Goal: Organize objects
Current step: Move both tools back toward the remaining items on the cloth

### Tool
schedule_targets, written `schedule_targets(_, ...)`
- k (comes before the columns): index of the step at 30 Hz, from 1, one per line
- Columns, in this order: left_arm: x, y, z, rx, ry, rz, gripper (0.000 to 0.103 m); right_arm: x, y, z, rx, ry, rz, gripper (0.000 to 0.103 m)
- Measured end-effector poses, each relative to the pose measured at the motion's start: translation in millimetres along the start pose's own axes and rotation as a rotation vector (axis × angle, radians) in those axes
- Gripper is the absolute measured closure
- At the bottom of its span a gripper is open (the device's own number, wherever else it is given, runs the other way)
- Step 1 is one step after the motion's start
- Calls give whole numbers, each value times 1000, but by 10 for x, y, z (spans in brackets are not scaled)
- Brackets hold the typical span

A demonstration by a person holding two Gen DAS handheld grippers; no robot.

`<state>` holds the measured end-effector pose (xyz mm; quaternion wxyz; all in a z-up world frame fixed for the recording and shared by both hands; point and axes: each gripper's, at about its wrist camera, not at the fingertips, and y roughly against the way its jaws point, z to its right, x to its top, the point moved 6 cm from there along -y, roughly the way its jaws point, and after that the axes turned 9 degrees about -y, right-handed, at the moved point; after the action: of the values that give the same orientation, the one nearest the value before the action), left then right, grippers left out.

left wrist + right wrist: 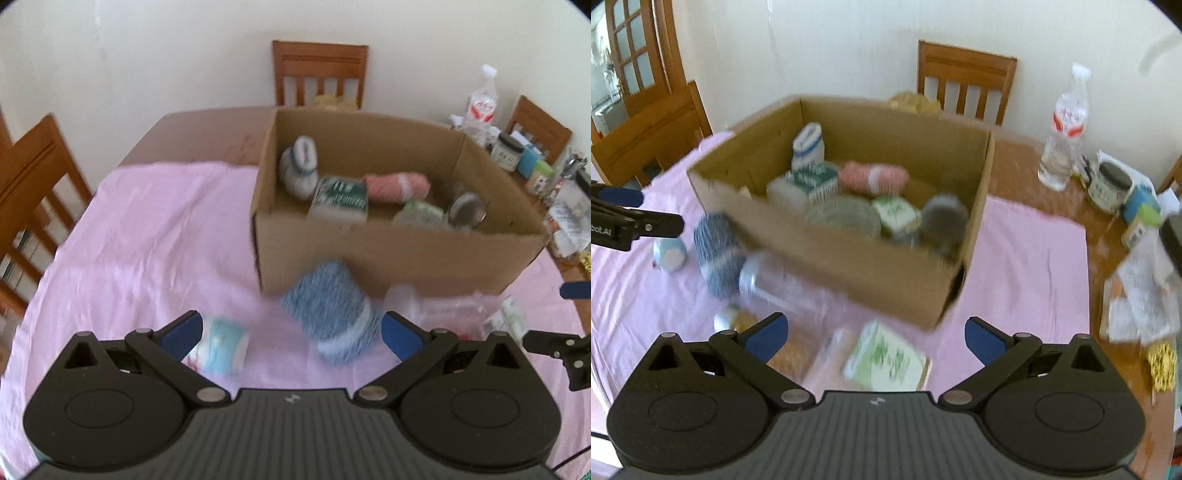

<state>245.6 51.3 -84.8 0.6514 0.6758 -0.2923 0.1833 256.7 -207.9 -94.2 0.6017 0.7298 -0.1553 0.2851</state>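
An open cardboard box [406,254] [871,280] on the pink cloth holds several items, among them a pink-and-white roll [397,188] [873,177] and a green-labelled pack [340,199]. In front of the box lie a blue-and-white knitted roll [330,314] [716,251], a pale blue small roll [223,345] [669,254] and a clear plastic jar [775,284]. My left gripper [291,334] is open, with the knitted roll between its fingers and untouched. My right gripper [873,338] is open above a green-and-white packet [886,360].
Wooden chairs [319,74] [33,184] stand around the table. A water bottle [1063,129], jars and papers [1145,295] crowd the table's right side. Bare pink cloth [147,240] spreads to the left of the box. The left gripper's finger [624,197] shows at the right wrist view's left edge.
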Motion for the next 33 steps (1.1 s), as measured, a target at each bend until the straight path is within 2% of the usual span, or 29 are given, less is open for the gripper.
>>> schedule_targets(7, -299, -52, 38, 70, 14, -29, 1, -333, -159, 39, 14, -64, -76, 0)
schedule_targets(11, -406, -46, 74, 68, 41, -49, 1, -389, -269, 53, 7, -81, -94, 0)
schedule_targets(23, -533, 40, 137, 112, 65, -79, 1, -542, -309, 330, -17, -88, -121, 0)
schedule_targets(33, -528, -41, 49, 134, 5, -95, 1, -632, -334, 604, -89, -118, -117, 0)
